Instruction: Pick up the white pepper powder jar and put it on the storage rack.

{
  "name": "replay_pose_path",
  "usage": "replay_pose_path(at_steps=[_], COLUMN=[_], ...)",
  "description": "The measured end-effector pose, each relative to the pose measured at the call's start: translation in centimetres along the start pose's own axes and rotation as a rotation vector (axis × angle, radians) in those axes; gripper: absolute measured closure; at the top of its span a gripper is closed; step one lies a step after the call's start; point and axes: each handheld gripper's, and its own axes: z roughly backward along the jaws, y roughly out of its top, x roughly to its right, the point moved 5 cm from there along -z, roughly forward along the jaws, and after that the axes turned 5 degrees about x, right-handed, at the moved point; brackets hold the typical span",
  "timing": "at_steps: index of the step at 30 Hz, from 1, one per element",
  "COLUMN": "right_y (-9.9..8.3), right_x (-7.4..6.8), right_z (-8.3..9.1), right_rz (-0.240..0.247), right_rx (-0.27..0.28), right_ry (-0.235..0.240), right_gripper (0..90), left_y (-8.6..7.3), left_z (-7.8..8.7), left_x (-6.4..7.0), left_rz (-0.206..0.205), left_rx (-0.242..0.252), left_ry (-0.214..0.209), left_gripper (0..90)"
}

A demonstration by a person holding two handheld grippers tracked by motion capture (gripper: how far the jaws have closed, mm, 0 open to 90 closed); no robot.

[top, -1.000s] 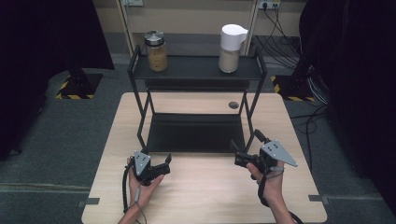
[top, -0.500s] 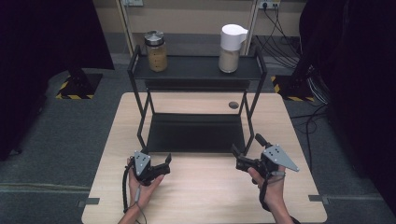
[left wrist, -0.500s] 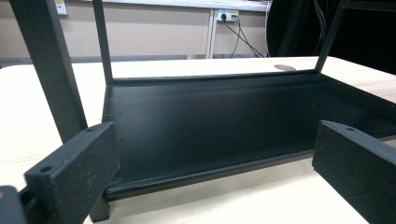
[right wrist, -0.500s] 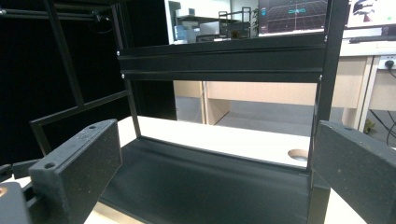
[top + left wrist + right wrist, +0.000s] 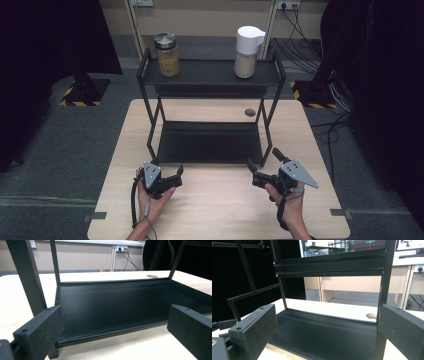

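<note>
Hovering with jaws spread and pinching nothing, left gripper (image 5: 167, 178) and right gripper (image 5: 263, 175) just before the black rack (image 5: 209, 142) front edge, bare table (image 5: 220, 210) lying between.

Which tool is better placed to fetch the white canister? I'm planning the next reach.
Probably the right tool: it sits open on the same side as the white canister on the rack's top shelf; the left tool is farther.

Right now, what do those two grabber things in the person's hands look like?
Both are black. The left gripper and the right gripper each carry a grey three-cornered plate on top and end in two flat, blocky black jaws. A black cable trails from the left one. The forearms are bare, with no sleeves to see.
</note>
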Motion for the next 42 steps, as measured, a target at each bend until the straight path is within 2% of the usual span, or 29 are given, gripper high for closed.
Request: replay_pose_path(at_steps=[13,42], right_y=[-0.8,-3.8], right_x=[-0.1,-0.1], right_z=[0.1,-0.4], right_rz=[0.01,0.023], right_rx=[-0.028,-0.146], right_ry=[-0.001,-0.005], right_gripper=[2.9,4.1], left_y=[0.0,0.0], left_z=[0.0,0.0], left_x=[0.0,0.0], left_rz=[0.0,0.0], left_rx=[-0.001,0.0], left_ry=[0.001,-0.002], left_gripper=[0.0,0.0])
